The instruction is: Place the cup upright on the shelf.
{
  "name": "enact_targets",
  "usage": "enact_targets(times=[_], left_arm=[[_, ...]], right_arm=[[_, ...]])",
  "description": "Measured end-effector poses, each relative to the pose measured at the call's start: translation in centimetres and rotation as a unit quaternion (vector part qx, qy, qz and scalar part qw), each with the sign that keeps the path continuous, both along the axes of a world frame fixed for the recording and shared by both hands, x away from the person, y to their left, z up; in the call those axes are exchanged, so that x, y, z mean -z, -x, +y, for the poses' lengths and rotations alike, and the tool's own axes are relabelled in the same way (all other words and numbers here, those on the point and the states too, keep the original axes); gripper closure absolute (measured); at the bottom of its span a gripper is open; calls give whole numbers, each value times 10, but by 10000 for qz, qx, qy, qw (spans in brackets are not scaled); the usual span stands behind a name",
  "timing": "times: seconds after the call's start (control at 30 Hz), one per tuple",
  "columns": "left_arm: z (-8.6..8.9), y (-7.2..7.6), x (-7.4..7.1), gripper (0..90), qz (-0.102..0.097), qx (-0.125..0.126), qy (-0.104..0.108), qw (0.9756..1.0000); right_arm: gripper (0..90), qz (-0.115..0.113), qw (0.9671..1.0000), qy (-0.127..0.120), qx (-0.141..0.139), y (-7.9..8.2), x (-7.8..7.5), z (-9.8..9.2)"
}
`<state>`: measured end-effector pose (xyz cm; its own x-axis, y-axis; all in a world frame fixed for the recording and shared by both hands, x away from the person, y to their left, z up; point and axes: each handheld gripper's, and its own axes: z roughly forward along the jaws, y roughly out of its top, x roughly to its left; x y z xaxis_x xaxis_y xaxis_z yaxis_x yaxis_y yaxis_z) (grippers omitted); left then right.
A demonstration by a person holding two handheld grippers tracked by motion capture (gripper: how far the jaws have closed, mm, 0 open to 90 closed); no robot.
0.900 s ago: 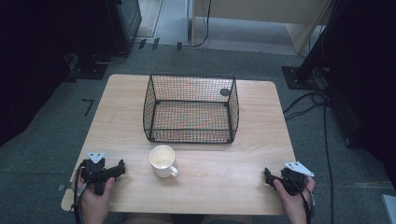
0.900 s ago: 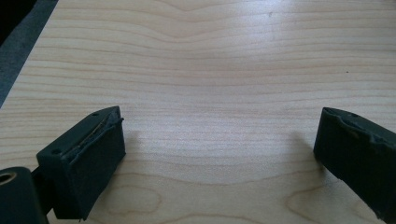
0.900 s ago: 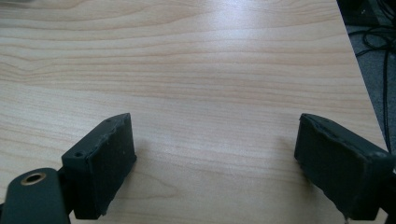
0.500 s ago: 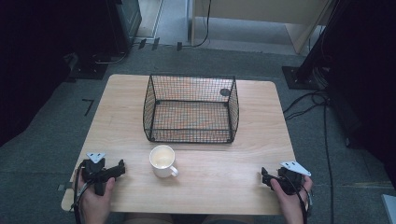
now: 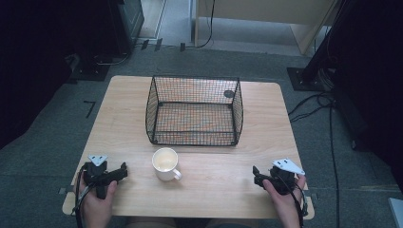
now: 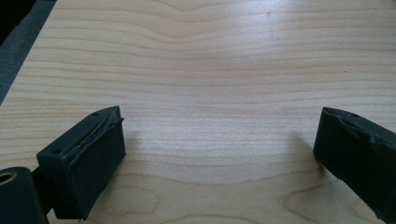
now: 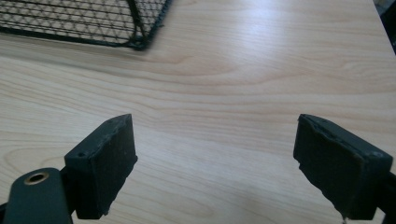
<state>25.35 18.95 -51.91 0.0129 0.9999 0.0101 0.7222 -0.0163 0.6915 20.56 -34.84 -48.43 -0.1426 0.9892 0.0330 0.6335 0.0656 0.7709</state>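
Both tools sit at the near edge of the table (image 5: 266, 118) with nothing picked up, so this looks like the very start of the job: most likely the white mug (image 5: 166, 163) is to be taken up and set in the wire basket (image 5: 194, 110). The left gripper (image 5: 122, 169) rests in the person's hand with its jaws spread wide and bare wood between them, as the left gripper view (image 6: 219, 140) shows. The right gripper (image 5: 257, 174) is just as wide and empty, and its own camera (image 7: 215, 154) looks across bare wood toward a corner of the basket up and to its left. The mug stands upright, just off the tips of the left gripper toward the table's middle, well apart from the right gripper, and close in front of the basket's near wall without touching it. It looks empty, pale cream inside, and its handle points down and to the right, toward the right gripper's side. The next move probably calls for the left gripper to swing onto the mug's rim or wall, or the right one to reach across for the handle.
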Motion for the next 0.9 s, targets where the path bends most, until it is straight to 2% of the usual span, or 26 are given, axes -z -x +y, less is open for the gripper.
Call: enact_targets(times=[0.57, 0.9], left_arm=[[-2, 0, 0, 22, -4, 26, 2, 10000], [-2, 0, 0, 22, -5, 22, 8, 10000]], right_arm=[[128, -129, 9985, -73, -526, -7, -12, 41], [131, -159, 9969, -114, -764, -10, -16, 58]])
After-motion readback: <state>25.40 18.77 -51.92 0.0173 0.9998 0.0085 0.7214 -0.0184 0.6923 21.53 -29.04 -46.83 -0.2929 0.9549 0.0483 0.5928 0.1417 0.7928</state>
